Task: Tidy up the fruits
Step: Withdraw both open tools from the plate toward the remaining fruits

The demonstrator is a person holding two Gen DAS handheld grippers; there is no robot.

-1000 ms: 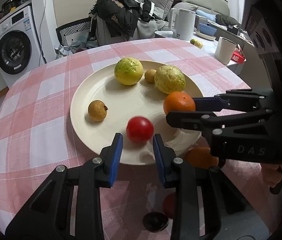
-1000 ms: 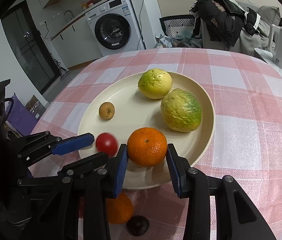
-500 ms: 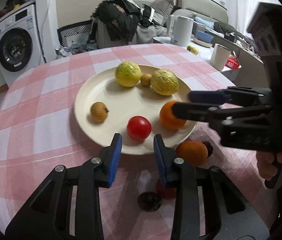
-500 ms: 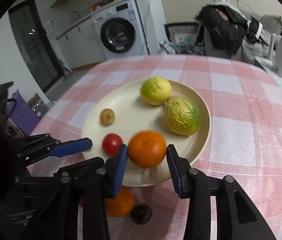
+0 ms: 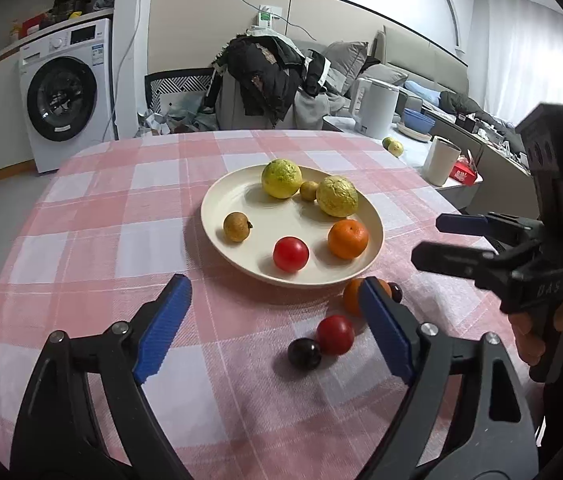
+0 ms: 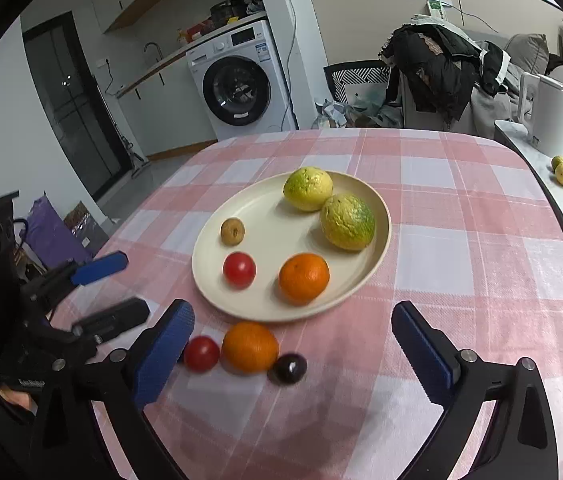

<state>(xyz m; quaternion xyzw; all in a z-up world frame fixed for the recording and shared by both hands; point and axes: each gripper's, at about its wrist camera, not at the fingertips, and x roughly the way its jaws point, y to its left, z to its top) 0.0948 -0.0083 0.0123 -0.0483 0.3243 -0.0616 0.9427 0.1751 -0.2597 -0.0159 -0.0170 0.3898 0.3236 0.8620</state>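
Observation:
A cream plate [image 5: 237,188] [image 6: 265,216] on the pink checked table holds an orange [image 5: 348,239] [image 6: 304,278], a red tomato [image 5: 290,254] [image 6: 239,269], two yellow-green citrus fruits [image 5: 281,179] [image 5: 336,196], a brown longan [image 5: 236,226] and a small yellow fruit [image 5: 308,191]. On the cloth in front of the plate lie another orange [image 6: 250,346], a tomato [image 5: 335,335] [image 6: 201,353] and a dark plum [image 5: 304,353] [image 6: 289,367]. My left gripper [image 5: 277,324] is open and empty above them. My right gripper [image 6: 293,344] is open and empty too.
A white kettle [image 5: 375,107], a cup [image 5: 440,160] and two small fruits [image 5: 392,145] stand on a side counter to the right. A chair piled with clothes [image 5: 269,80] and a washing machine [image 5: 65,100] stand beyond the table.
Both grippers have opened wide and pulled back and up from the plate. The orange and the tomato they framed now rest free on the plate.

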